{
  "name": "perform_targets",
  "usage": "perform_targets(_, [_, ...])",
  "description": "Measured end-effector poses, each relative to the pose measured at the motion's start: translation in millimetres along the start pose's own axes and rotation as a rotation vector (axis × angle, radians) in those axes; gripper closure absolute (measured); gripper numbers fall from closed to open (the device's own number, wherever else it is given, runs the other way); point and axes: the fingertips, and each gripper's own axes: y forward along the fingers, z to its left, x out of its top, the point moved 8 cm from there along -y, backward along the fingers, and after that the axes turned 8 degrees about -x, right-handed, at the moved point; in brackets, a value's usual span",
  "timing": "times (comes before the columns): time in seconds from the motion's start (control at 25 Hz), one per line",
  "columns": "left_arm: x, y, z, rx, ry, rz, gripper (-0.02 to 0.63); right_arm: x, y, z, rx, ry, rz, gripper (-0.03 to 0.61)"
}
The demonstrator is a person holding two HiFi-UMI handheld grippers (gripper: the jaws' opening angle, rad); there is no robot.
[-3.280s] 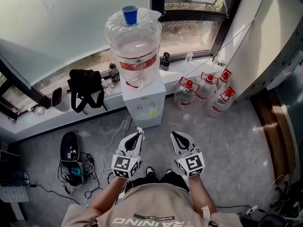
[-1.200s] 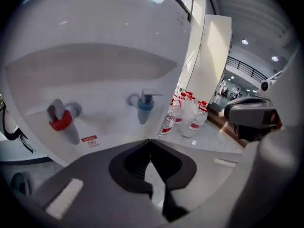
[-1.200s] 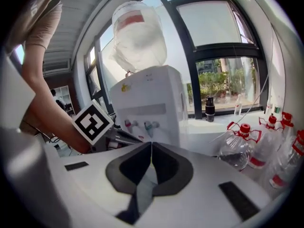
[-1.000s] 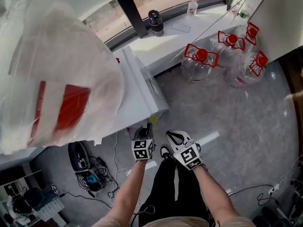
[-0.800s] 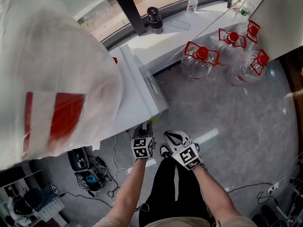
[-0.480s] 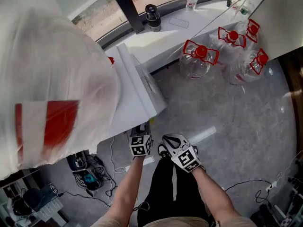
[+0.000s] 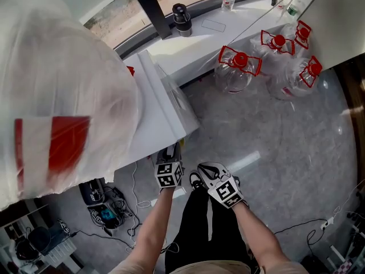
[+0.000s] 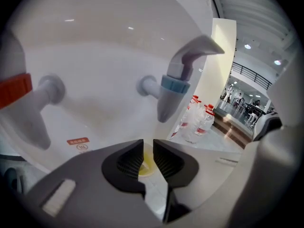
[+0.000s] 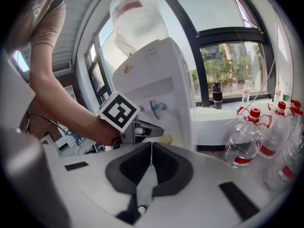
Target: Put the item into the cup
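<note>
A yellow round item (image 8: 147,165) lies on the drip tray in the recess of a white water dispenser (image 7: 158,119). My left gripper (image 8: 148,147) is pointed into that recess, below the blue tap (image 8: 173,83), jaws a narrow gap apart with nothing between them; the item shows through the gap. In the right gripper view the left gripper (image 9: 159,129) sits just short of the item (image 9: 167,138). My right gripper (image 9: 151,147) is shut and empty, held back beside the left one (image 7: 172,151). No cup is in view.
A big bagged water bottle (image 7: 63,84) tops the dispenser and fills the head view's left. A red tap (image 8: 19,94) is left of the blue one. Water jugs with red handles (image 7: 238,67) stand on the floor at right. Shoes and cables (image 7: 98,205) lie at lower left.
Since 3.3 s ago the person has stepped up to the dispenser and the left gripper has reached into its recess. Over the last second both grippers barely shifted.
</note>
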Motion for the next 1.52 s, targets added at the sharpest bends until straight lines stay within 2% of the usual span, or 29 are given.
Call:
perform_targets(0.2, [-7, -22, -8, 0.031, -0.022, 0.007, 0.566, 16, -9, 3, -0.007, 0.0, -0.035, 0.566])
perform_targets(0.28, [-9, -37, -20, 0.018, -0.007, 0.026, 0.606, 27, -16, 7, -0.009, -0.012, -0.046, 0.566])
perform_targets(0.44, [-1, -82, -51, -0.022, -0.009, 0.035, 0.606, 60, -41, 16, -0.027, -0.025, -0.073, 0.566])
perform_targets(0.56, [21, -124, -76, -0.05, 0.004, 0.023, 0.606, 96, -66, 28, -0.042, -0.041, -0.092, 0.566])
perform_targets(0.76, [71, -173, -107, -0.053, 0.077, -0.061, 0.606, 152, -97, 33, -0.062, -0.089, -0.14, 0.566])
perform_targets(1.0, [114, -233, -130, -0.024, 0.137, -0.137, 0.606, 183, -137, 49, -0.071, -0.111, -0.159, 0.566])
perform_targets(1.16, [139, -272, -136, 0.008, 0.135, -0.209, 0.606, 218, -166, 53, -0.088, -0.093, -0.223, 0.566])
perform_targets(1.28, [157, -302, -141, 0.034, 0.139, -0.281, 0.606, 247, -185, 57, -0.083, -0.119, -0.277, 0.566])
perform_targets(1.52, [208, -366, -149, 0.116, 0.236, -0.388, 0.606, 303, -220, 78, -0.068, -0.193, -0.414, 0.566])
